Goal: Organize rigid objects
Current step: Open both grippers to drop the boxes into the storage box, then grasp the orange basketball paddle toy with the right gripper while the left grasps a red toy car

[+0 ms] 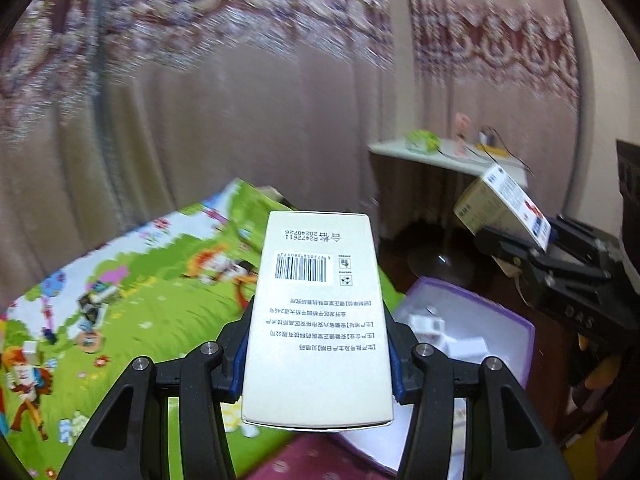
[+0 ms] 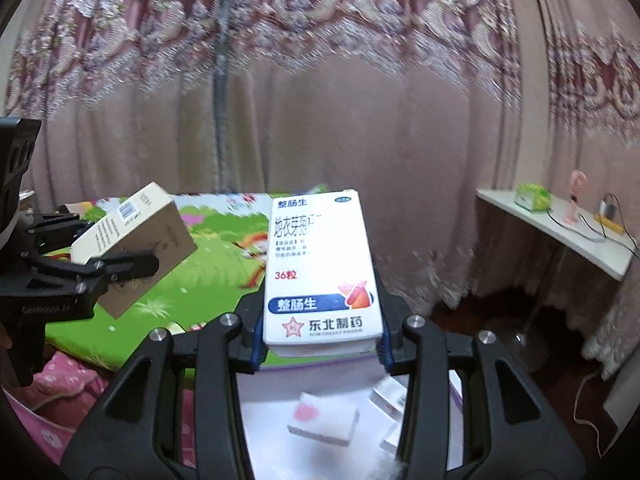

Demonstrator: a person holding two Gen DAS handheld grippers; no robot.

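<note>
My left gripper (image 1: 316,360) is shut on a cream box with a barcode (image 1: 316,312), held flat with its length running away from the camera. In the right wrist view the same box (image 2: 132,248) shows tilted in the left gripper (image 2: 116,268) at the left edge. My right gripper (image 2: 322,344) is shut on a white medicine box with a blue label (image 2: 320,272). That box (image 1: 504,204) also appears tilted at the right of the left wrist view, clamped in the right gripper (image 1: 532,248). Below both lies a purple-rimmed bin (image 1: 528,332) (image 2: 264,440) holding several small white boxes.
A green cartoon play mat (image 1: 140,300) (image 2: 208,264) spreads to the left. Curtains hang behind it. A white side table (image 1: 440,156) (image 2: 560,224) with small items stands at the right, with a round fan base (image 1: 440,264) on the dark floor below. Pink cloth (image 2: 68,384) lies at lower left.
</note>
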